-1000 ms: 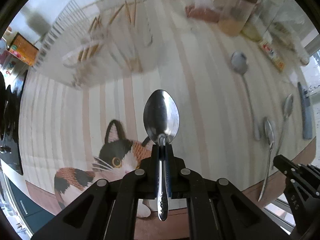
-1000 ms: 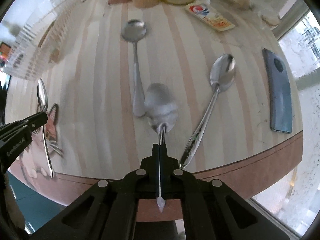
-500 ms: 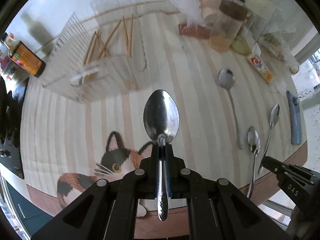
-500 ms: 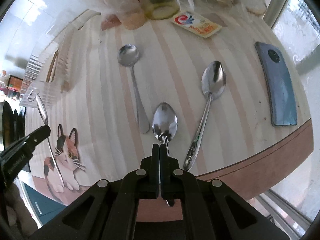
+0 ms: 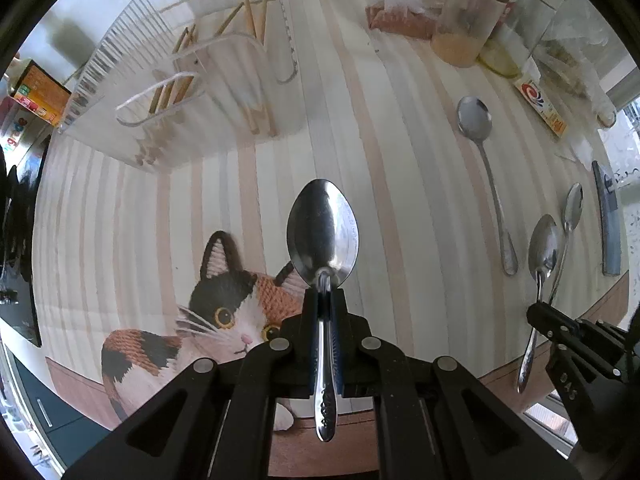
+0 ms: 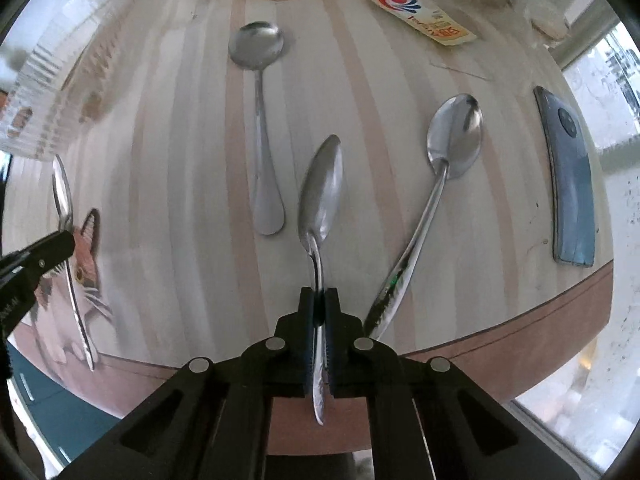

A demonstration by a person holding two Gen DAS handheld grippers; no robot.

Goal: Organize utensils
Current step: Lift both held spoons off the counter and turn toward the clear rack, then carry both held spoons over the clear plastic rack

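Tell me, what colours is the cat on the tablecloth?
The cat is calico: black, orange and white, with yellow eyes. It shows best in the left wrist view.

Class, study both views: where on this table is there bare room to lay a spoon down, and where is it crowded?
Bare striped cloth lies between the clear rack and the round spoon, above the cat print. Crowded: the far edge with jars, and beside the phone, where the long spoon lies.

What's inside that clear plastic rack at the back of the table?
The clear rack holds wooden chopsticks leaning in its compartments. Its walls blur whatever else sits lower inside.
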